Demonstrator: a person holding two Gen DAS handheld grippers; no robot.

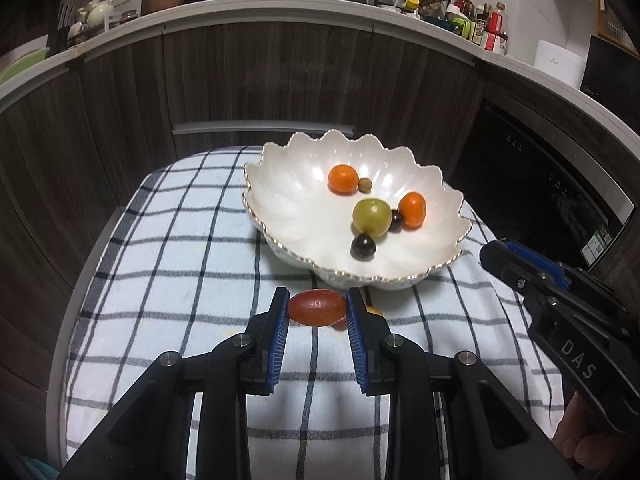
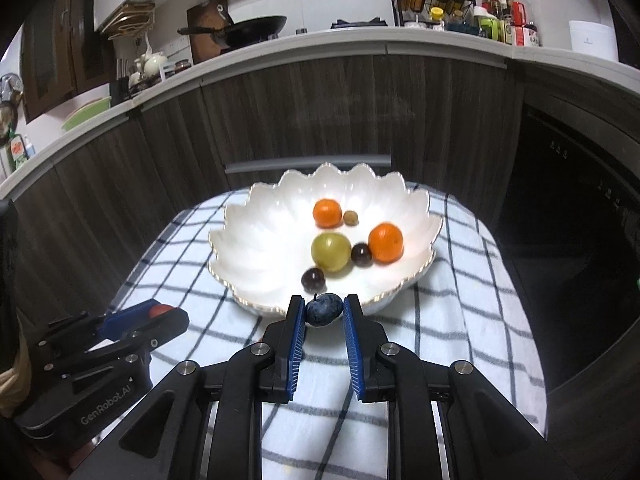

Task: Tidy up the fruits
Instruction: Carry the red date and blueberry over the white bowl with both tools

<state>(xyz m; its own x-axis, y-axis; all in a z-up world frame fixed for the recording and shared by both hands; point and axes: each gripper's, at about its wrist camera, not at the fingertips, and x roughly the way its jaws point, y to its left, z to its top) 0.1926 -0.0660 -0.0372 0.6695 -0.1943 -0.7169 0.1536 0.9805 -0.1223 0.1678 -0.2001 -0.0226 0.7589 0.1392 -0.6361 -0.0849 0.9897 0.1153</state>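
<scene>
While left tongs pinch a red fruit, right tongs pinch a blue fruit

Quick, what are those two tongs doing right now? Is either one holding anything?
Left tongs: closed on a red fruit.
Right tongs: closed on a dark blue fruit.

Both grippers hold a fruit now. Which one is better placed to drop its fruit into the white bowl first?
The right gripper. Its dark blue plum is already at the near rim of the bowl, while the left gripper holds its red fruit farther back over the checked cloth.
</scene>
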